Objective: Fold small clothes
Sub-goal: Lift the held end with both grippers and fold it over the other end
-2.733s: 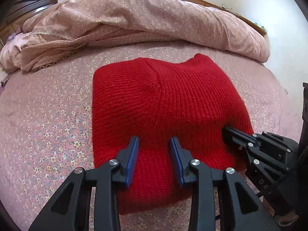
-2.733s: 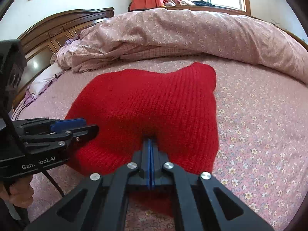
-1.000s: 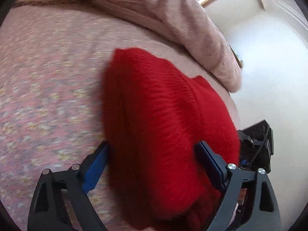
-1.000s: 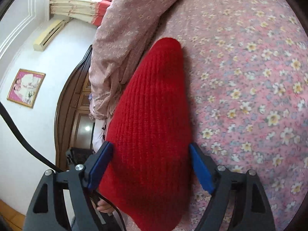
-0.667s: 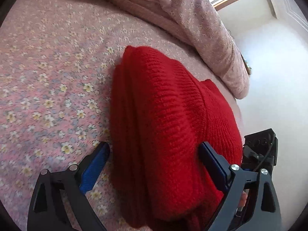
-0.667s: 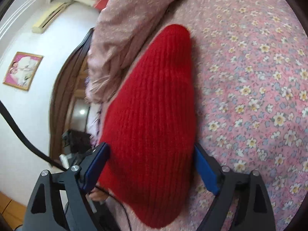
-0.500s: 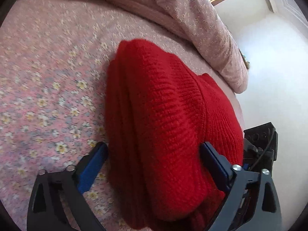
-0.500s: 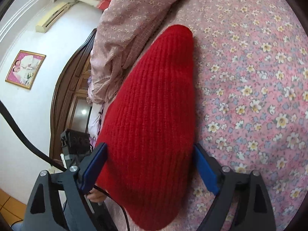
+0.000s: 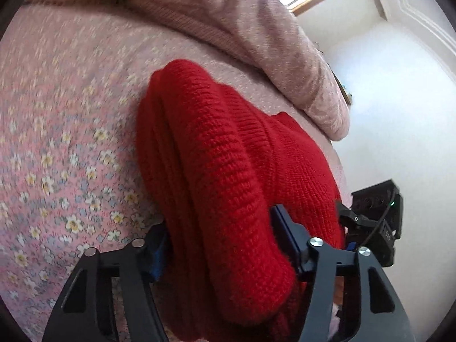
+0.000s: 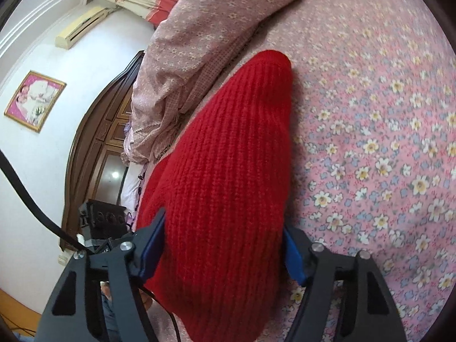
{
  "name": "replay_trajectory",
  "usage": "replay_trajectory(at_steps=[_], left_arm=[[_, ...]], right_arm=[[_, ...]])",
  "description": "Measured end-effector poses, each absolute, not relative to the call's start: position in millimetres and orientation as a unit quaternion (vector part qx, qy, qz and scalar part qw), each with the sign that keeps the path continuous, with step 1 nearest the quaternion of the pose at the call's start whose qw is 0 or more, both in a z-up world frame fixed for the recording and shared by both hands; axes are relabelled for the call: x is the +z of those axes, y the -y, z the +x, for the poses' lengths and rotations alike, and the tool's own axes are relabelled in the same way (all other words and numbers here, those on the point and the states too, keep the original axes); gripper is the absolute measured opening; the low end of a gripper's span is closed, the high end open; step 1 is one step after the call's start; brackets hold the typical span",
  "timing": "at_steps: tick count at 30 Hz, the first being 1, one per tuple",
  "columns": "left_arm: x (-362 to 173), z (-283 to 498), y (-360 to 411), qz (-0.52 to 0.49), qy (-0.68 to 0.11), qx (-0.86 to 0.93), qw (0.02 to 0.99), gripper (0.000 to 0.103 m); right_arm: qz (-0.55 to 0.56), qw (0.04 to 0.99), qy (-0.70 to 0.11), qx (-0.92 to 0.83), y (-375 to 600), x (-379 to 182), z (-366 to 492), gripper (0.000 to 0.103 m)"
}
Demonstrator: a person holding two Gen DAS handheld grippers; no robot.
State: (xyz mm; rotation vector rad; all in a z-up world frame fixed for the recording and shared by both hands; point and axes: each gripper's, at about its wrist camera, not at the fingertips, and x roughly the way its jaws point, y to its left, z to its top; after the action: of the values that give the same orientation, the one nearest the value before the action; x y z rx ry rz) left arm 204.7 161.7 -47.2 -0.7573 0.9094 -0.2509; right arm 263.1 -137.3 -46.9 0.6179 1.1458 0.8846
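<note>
Gripping folded red knit sweater w/ left gripper & right gripper, jaws half-closed around bundle; next: lift/stow, lower centre.

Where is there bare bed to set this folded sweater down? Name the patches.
Bare floral sheet lies right of the red sweater, and more on its left. Behind, the bunched quilt crowds it. Both grippers, left and right, straddle its near end.
</note>
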Motion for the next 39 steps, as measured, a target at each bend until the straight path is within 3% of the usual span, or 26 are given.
replay_trajectory(at_steps=[5,16,22,25,31,39], left_arm=[[-26,213,-152,-0.345,-0.407,-0.121,0.837,0.048],[7,287,-67,-0.309,-0.356,-0.158,0.868,0.047],[-19,343,-41,-0.266,-0.345,-0.130,0.891,0.047],[-39,348,-33,-0.240,-0.321,-0.131,0.907,0.052],[-45,353,-40,-0.257,-0.327,-0.133,0.899,0.060],[-42,349,-34,-0.250,-0.327,-0.125,0.903,0.061]], right_arm=[[0.248,0.734,-0.483,0.407,139,-26,256,0.070],[0.265,0.789,-0.407,0.376,233,11,290,0.070],[0.287,0.808,-0.382,0.346,263,-14,346,0.070],[0.295,0.808,-0.389,0.330,271,-52,349,0.071],[0.289,0.817,-0.373,0.331,272,-53,349,0.073],[0.287,0.823,-0.369,0.323,267,-50,344,0.074]])
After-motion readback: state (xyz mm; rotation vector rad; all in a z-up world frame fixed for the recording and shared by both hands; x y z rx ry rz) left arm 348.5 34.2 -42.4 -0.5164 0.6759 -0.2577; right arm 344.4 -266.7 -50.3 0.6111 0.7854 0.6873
